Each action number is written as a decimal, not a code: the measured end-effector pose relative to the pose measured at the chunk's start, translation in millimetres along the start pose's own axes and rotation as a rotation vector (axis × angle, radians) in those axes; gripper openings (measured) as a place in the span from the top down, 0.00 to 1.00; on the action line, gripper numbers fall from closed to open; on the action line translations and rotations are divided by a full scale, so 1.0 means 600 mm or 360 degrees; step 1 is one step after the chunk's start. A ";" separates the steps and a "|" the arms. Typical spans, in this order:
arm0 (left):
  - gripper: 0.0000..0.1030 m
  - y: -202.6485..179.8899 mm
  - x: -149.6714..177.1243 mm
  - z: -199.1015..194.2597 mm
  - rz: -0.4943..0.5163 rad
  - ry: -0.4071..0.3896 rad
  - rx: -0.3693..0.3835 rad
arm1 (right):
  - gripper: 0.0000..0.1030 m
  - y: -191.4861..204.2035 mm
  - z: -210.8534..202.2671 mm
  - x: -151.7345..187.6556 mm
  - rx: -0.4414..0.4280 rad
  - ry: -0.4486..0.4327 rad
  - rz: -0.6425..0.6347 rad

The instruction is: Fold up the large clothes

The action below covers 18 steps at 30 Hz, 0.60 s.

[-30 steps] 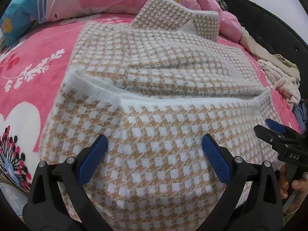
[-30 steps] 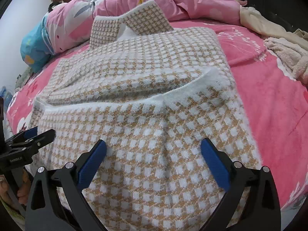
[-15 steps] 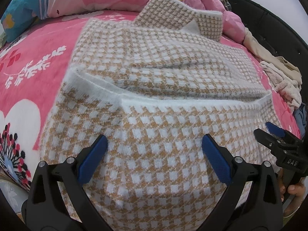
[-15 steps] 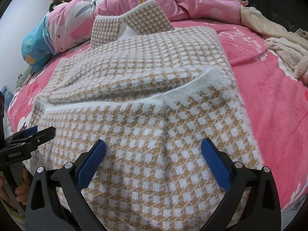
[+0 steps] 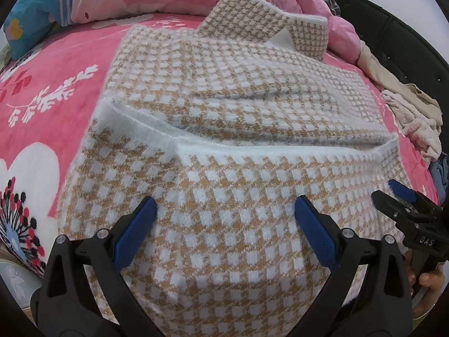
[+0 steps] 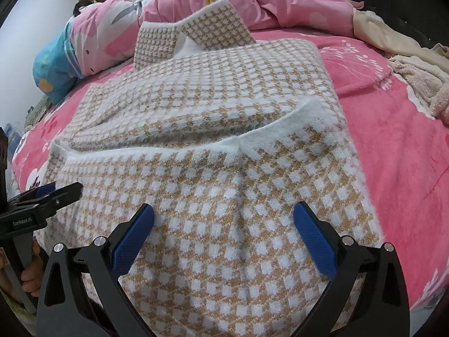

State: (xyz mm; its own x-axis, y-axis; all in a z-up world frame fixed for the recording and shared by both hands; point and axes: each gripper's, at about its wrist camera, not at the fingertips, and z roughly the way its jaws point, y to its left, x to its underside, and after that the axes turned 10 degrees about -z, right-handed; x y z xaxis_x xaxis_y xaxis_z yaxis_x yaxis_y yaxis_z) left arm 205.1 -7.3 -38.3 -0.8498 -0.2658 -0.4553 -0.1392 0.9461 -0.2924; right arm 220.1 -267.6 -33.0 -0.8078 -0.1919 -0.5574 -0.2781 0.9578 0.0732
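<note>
Spread jaws above checked sweater

Pink floral bed, checked tan-and-white sweater spread flat, crumpled pink duvet, beige clothes at edge

fuzzy knit sweater; plush fleece blanket; matt plastic tool.

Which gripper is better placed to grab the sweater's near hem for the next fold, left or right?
Neither clearly. The left gripper and right gripper both hover open over the near part of the sweater, side by side, so a two-gripper lift looks most sensible.
</note>
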 end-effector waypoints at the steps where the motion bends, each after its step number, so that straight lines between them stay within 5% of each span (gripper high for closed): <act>1: 0.07 0.000 0.000 0.000 0.0000 0.0001 -0.0001 | 0.06 0.000 0.000 0.000 0.0001 0.0000 0.0000; 18: 0.07 0.002 0.002 -0.001 0.0013 0.0006 -0.0010 | 0.06 -0.001 0.000 0.000 0.0002 -0.0001 0.0002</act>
State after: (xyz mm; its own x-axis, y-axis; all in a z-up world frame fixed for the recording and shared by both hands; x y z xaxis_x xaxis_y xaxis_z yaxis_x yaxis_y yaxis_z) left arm 203.8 -6.1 -38.7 -0.8527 -0.2575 -0.4545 -0.1357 0.9494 -0.2833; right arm 220.2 -268.4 -33.2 -0.8078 -0.1903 -0.5579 -0.2762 0.9583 0.0730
